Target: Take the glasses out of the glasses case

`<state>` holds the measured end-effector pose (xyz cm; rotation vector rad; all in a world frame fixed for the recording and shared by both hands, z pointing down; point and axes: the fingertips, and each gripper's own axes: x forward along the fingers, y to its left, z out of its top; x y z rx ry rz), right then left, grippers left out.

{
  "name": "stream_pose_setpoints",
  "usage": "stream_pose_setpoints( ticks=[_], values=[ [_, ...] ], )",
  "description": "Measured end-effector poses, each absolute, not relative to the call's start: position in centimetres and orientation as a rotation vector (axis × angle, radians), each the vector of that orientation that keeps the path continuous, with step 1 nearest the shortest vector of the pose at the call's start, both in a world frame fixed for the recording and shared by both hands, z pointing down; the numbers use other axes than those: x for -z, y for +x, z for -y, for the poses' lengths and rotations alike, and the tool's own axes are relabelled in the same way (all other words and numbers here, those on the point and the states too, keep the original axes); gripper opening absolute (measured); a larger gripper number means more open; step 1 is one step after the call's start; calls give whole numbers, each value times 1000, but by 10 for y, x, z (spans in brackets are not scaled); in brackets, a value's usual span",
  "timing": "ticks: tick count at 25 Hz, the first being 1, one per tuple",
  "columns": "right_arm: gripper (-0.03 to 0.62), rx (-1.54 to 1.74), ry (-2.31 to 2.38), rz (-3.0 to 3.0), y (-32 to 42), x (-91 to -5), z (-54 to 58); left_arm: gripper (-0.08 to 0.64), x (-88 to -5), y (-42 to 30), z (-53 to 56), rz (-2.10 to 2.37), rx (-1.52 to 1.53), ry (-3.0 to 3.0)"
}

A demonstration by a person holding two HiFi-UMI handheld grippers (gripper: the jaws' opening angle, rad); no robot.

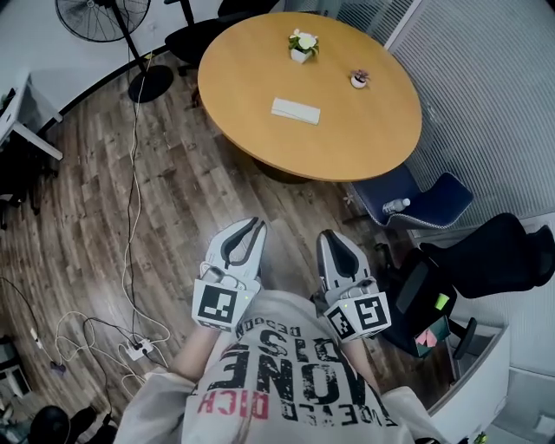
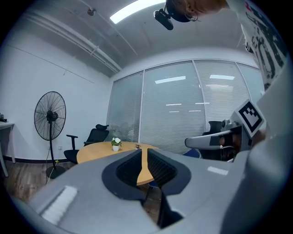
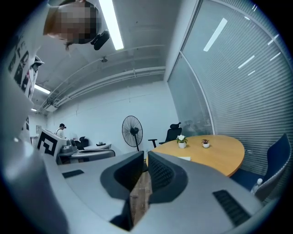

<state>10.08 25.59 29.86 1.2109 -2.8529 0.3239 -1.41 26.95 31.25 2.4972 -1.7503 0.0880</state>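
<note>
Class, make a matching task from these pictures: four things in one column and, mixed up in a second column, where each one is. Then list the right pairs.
Things:
1. case
2. fan
3. bottle
4. power strip

Places:
A. on the blue chair
B. lying on the floor close to the person
C. on the round table
D. standing upright on the floor beside the table

Pairs: 1-C; 2-D; 3-A; 4-B
</note>
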Motion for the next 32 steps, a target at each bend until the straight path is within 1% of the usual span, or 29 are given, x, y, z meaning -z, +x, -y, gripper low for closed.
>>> stream_pose_setpoints(
  ticks=[6,15,24,27,32],
  values=[
    [21,-356,1243,2831,74,-305,-235,49,-317,-40,-245,1714,-101,2530],
    [21,-391,1287,2791,62,-312,-226,49,-327,-68,-233,1707,-74,2473],
    [21,-412,1247,2793,56,-318,-205,49,-335,-80,-220,1732,-107,2398],
    [21,-420,1219,2803,55,-321,-191,49,-331,-79,-205,1765,-55,2409],
    [21,-426,1196,2813,61,-322,-154,49,-329,-73,-170,1787,-56,2402]
  ],
)
